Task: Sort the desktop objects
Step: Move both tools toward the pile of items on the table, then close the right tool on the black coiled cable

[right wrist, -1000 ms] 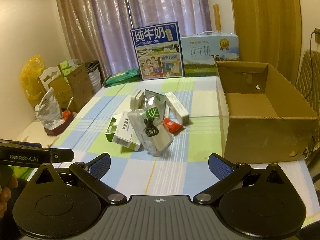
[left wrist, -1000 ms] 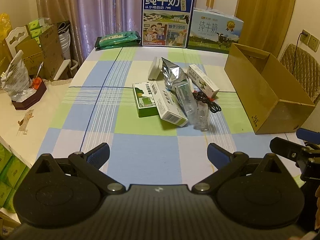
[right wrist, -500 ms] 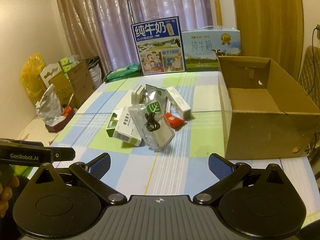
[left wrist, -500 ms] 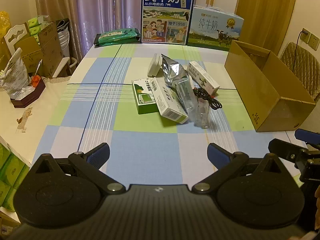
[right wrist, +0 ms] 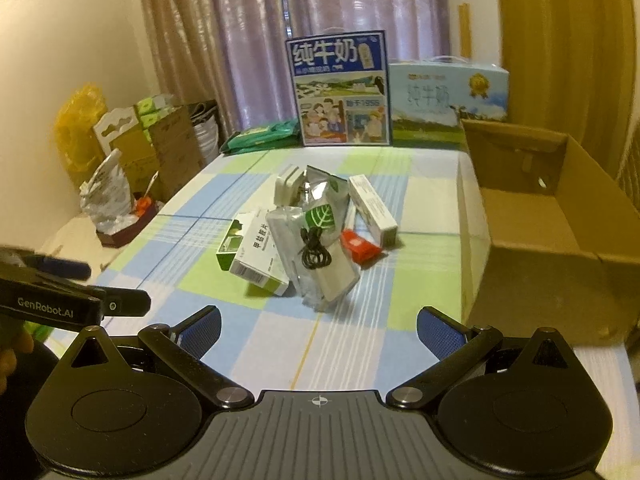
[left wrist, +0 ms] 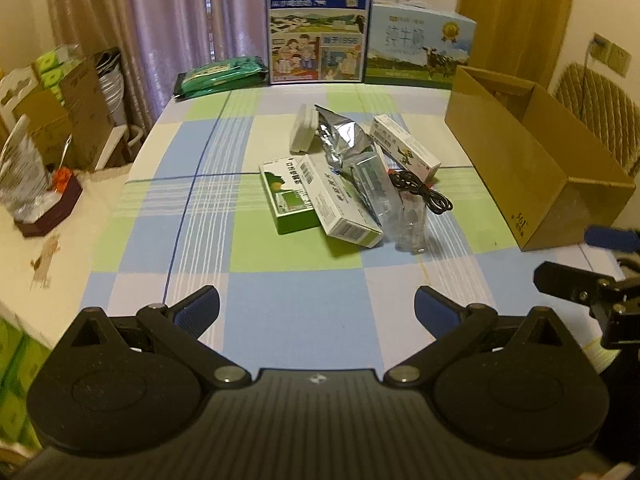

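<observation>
Both grippers, left (left wrist: 316,306) & right (right wrist: 318,326), wide open w/ nothing held, over checked tablecloth (left wrist: 200,184) nr curtains (left wrist: 160,20)

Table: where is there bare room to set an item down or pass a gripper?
Free: the checked cloth between the left gripper and the pile; the left strip beside the green box; the far band before the milk cartons. The cardboard box looks empty. Crowded: the pile, and the narrow gap between it and the box.
</observation>
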`<state>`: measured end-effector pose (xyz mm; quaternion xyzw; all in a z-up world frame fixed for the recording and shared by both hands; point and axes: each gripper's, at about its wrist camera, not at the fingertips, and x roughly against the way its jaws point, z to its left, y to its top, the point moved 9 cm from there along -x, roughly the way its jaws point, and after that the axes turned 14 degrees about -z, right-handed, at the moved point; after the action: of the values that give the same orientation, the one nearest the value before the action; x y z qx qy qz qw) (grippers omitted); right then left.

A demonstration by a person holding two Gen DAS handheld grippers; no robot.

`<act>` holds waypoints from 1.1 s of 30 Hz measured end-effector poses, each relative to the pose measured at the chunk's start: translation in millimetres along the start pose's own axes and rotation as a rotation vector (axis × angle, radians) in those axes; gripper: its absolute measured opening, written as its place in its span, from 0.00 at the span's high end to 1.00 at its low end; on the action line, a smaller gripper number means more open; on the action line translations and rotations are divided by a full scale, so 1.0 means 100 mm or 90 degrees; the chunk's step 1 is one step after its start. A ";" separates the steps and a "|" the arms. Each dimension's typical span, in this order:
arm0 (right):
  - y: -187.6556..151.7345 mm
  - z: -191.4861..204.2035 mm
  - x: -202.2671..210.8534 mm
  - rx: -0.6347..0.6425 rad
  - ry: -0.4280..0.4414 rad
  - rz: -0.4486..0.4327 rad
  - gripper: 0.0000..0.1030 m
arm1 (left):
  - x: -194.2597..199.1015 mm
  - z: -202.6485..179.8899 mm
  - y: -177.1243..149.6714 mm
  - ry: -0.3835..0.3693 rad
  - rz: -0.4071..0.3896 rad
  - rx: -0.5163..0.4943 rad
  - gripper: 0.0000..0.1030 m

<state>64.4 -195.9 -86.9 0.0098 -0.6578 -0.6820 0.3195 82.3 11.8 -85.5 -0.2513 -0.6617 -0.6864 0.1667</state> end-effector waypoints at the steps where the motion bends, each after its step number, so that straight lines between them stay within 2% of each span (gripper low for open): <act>1: -0.01 0.00 -0.04 0.003 0.004 0.004 0.02 | -0.03 0.00 0.02 -0.005 0.000 -0.007 0.01; 11: -0.12 -0.08 -0.46 0.043 0.021 0.027 0.02 | -0.45 -0.02 0.13 -0.032 0.008 -0.049 0.01; 17: -0.09 -0.09 -0.68 0.053 0.034 0.014 0.02 | -0.74 0.00 0.16 -0.035 0.012 -0.063 0.01; 23: -0.04 -0.12 -0.99 0.054 0.034 0.008 0.18 | -1.00 0.10 0.21 -0.028 0.007 -0.057 0.01; 25: -0.04 -0.15 -1.08 0.050 0.030 0.008 0.26 | -1.08 0.13 0.21 -0.029 0.007 -0.059 0.01; 33: -0.06 -0.09 -1.37 0.048 0.040 0.011 0.39 | -1.34 0.20 0.23 -0.040 -0.001 -0.030 0.01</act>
<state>174.6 -143.0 -149.0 0.0378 -0.6729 -0.6531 0.3453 207.1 16.1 -141.8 -0.2759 -0.6506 -0.6937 0.1395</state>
